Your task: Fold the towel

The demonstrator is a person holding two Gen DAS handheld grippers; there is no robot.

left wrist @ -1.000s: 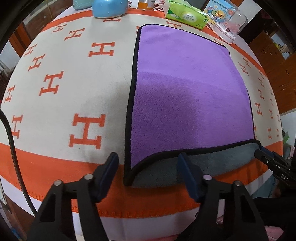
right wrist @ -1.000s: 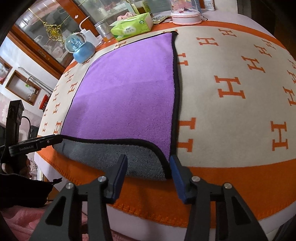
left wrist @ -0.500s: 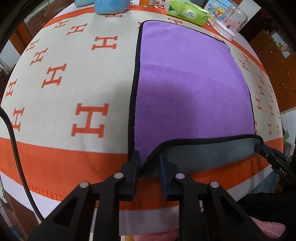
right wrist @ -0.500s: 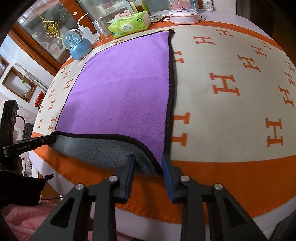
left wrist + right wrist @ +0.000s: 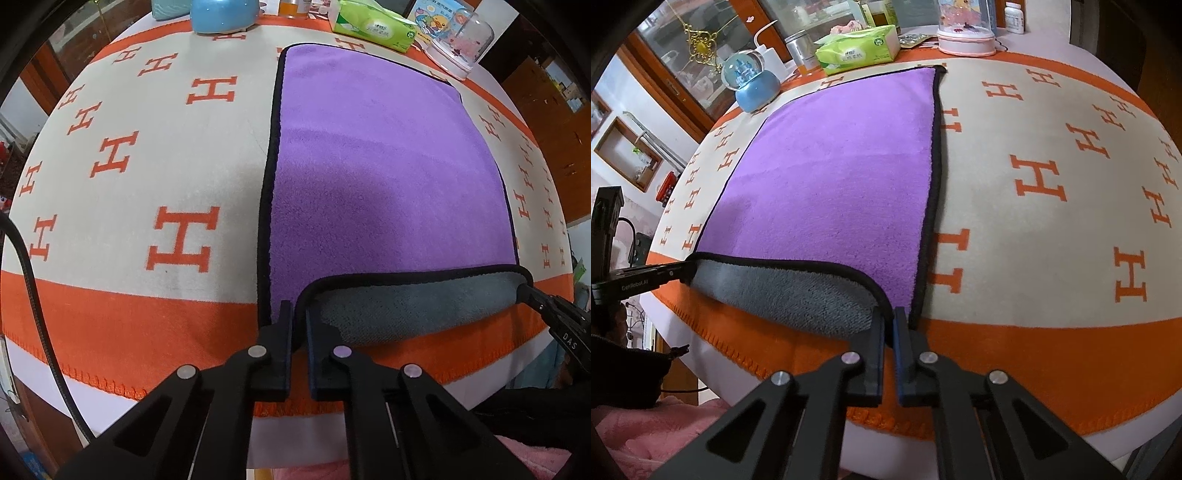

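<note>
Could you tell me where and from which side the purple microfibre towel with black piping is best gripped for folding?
Grip the purple microfibre towel with black piping at its two near corners, coming from the near table edge. That hem is curled up, grey underside showing, so fingers fit around it. The left tool and right tool each look closed on one corner.

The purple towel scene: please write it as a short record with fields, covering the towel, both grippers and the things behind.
towel: purple microfibre towel with black edging, flat, near edge lifted showing grey underside
surface: cream and orange H-pattern blanket
left gripper: fingers shut on near-left corner
right gripper: fingers shut on near-right corner
behind: green tissue pack, blue snow globe
</note>
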